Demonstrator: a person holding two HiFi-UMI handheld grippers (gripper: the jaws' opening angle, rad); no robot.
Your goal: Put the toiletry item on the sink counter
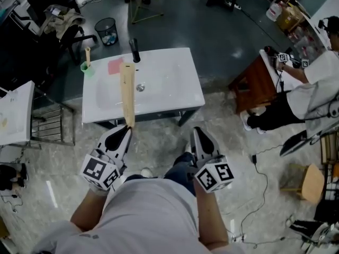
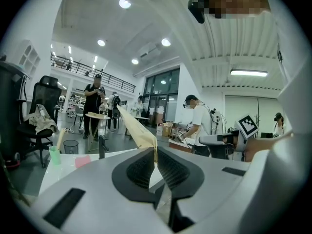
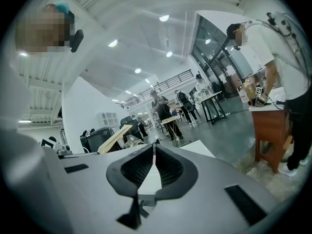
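A long, flat tan paper package (image 1: pixel 127 91) sticks out over the basin of the white sink counter (image 1: pixel 175 83), and my left gripper (image 1: pixel 128 127) is shut on its near end. The left gripper view shows the package (image 2: pixel 136 130) rising up and to the left from the closed left gripper (image 2: pixel 155 152). My right gripper (image 1: pixel 196 130) hangs in front of the counter's near edge, shut with nothing in it. In the right gripper view the right gripper (image 3: pixel 153 147) shows closed jaws, and the package (image 3: pixel 114 139) is seen off to the left.
On the counter are a black faucet (image 1: pixel 134 50), a green cup (image 1: pixel 87 67) holding a wooden-handled brush, and a pink pad (image 1: pixel 115 65). A bin (image 1: pixel 107 30) and a chair (image 1: pixel 58 20) stand behind. A person (image 1: pixel 312 89) works at a wooden table (image 1: pixel 259 83) to the right.
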